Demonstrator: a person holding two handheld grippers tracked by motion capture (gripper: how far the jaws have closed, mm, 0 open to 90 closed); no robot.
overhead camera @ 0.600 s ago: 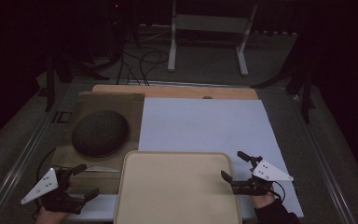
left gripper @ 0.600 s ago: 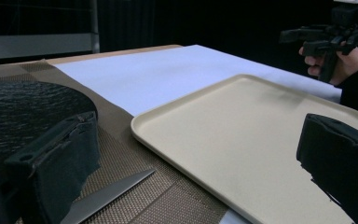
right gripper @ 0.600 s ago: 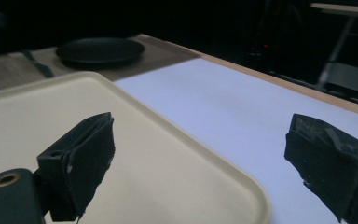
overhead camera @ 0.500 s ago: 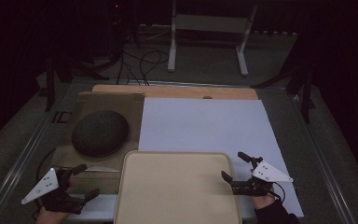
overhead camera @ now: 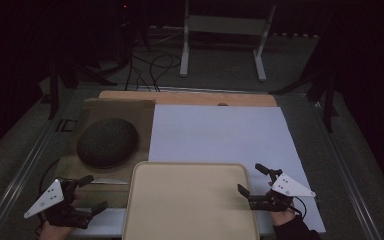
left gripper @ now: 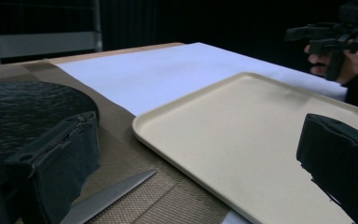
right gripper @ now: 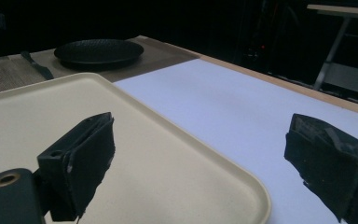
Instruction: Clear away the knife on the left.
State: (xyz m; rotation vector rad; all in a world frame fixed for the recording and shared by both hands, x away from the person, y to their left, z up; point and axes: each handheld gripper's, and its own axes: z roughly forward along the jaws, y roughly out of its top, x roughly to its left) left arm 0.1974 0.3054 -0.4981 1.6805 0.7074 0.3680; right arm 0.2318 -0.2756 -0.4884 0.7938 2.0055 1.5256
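- Holding our left gripper (overhead camera: 89, 194) released just left of the tray (overhead camera: 190, 200), we grasp nothing.
- We see the tray on the desk (overhead camera: 220, 130), between both grippers.
- Our right gripper (overhead camera: 252, 178) hangs released at the tray's right edge.

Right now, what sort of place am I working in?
Probably a dim recording studio with a mock dining table: a tray, dark plate and knife on a placemat, white stand legs and cables behind.
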